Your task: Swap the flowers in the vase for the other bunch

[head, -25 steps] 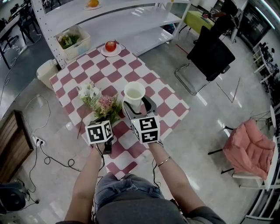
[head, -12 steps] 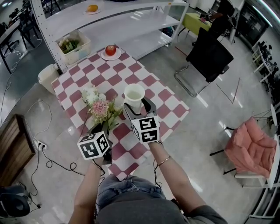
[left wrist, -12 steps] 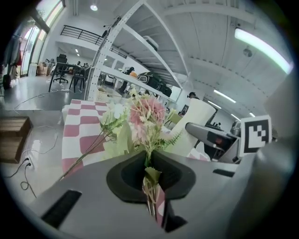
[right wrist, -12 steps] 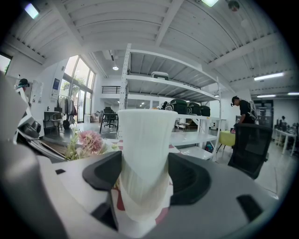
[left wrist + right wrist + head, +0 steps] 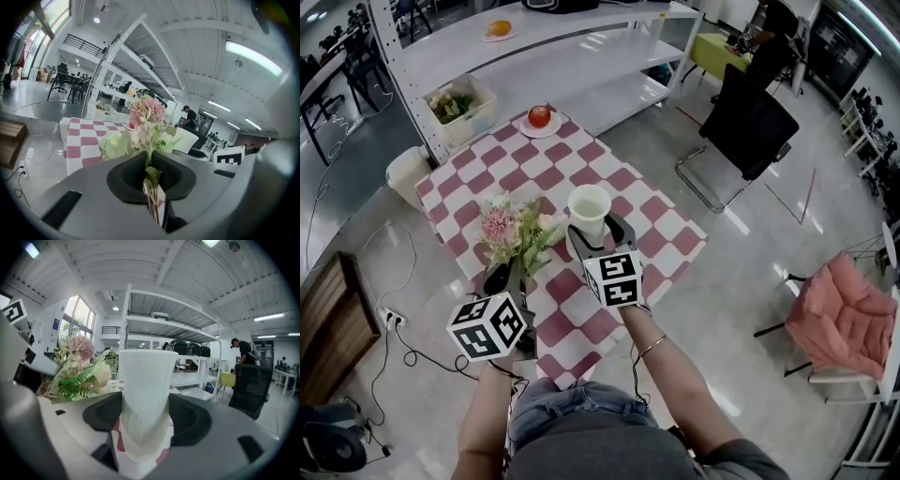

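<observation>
A white vase [image 5: 588, 210] stands on the red-and-white checked table [image 5: 652, 208]. My right gripper [image 5: 594, 240] is shut on its lower part, and in the right gripper view the vase [image 5: 144, 394] fills the gap between the pads. To its left, my left gripper [image 5: 510, 279] is shut on the stems [image 5: 152, 199] of a bunch of pink and cream flowers [image 5: 514, 231], held up off the cloth. The blooms [image 5: 146, 115] stand above the jaws. A paler white cluster [image 5: 500, 201] shows behind the bunch, and I cannot tell if it is separate.
A red apple on a plate [image 5: 540, 117] sits at the table's far corner. Behind it is a white shelf rack [image 5: 581, 56] with a basket of greens [image 5: 455, 101] and an orange [image 5: 499, 28]. A white bin [image 5: 406, 174], a black chair [image 5: 748, 122] and floor cables [image 5: 403, 328] surround the table.
My left gripper has risen towards the camera and to the left, lifting the flower bunch off the cloth. The right gripper and the vase have stayed put.
</observation>
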### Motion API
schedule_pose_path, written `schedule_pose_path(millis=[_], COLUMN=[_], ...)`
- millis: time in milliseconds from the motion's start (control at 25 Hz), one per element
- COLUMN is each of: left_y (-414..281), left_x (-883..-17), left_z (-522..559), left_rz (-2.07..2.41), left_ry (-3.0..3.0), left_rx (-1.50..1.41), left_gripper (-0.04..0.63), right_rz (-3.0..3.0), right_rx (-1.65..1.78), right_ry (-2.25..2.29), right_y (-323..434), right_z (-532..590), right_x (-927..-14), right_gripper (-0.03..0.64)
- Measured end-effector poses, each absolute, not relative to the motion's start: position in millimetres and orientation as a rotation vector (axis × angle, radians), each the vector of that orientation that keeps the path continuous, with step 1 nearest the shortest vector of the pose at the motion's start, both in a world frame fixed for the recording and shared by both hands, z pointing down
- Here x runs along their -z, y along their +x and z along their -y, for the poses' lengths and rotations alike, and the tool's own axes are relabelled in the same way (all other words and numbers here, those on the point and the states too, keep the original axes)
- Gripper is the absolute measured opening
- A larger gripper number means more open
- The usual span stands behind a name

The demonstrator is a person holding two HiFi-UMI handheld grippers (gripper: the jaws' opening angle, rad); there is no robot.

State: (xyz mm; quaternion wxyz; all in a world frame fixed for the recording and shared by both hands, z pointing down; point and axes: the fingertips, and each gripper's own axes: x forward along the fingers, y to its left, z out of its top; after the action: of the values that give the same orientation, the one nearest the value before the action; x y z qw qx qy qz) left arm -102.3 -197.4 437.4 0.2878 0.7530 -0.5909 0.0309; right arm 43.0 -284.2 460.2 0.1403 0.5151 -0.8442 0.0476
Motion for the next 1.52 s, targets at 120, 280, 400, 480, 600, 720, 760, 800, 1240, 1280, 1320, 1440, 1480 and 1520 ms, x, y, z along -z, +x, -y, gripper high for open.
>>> schedule_pose_path(millis=[120,280,400,480,600,720,760,800,1240,1280,1320,1440,1480,1520], left_y=[-104,-98,-88,-78,-64,-52,-48,-45,-9,-5,-1,10,13,17], left_x=[-411,-367,-336,-318,-297,-281,-276,-270,-214,-209,-204,-188,-184,-180], left_z=[200,213,225,235,249,260,264,267,303,306,309,317,320,323], left_rz=[1.603,1.623,1.63,1.628,1.594,1.556,1.543,1.529,1.428,1.422,1.413,1.387,1.38,1.375], left_ry=[2.061,2.187,2.298,2.37,2.43,2.457,2.47,2.483,2.597,2.611,2.626,2.667,2.678,2.688], left_rx=[-0.011,0.06,0.091,0.104,0.145,0.19,0.205,0.223,0.356,0.36,0.365,0.384,0.39,0.395], left_gripper=[0.038,0.038,0.038,0.038,0.037,0.037,0.037,0.037,0.037,0.037,0.037,0.037,0.037,0.037], right_rz=[2.438,2.436,2.434,2.434,2.433,2.435,2.435,2.434,2.433,2.431,2.43,2.428,2.429,2.429], right_rx=[-0.138,-0.14,-0.141,-0.14,-0.142,-0.141,-0.139,-0.139,-0.156,-0.159,-0.16,-0.158,-0.156,-0.154], right_ry=[1.489,1.495,1.498,1.5,1.5,1.495,1.495,1.496,1.497,1.497,1.498,1.499,1.497,1.495], right_y=[43,43,43,43,44,42,42,42,43,43,42,41,40,40], right_z=[284,283,282,282,282,282,282,282,280,280,279,280,280,280], right_x=[-461,-460,-460,-460,-460,-461,-460,-460,-458,-457,-457,-457,-457,-457], right_gripper=[0.316,0.316,0.316,0.316,0.316,0.316,0.316,0.316,0.316,0.316,0.316,0.316,0.316,0.316])
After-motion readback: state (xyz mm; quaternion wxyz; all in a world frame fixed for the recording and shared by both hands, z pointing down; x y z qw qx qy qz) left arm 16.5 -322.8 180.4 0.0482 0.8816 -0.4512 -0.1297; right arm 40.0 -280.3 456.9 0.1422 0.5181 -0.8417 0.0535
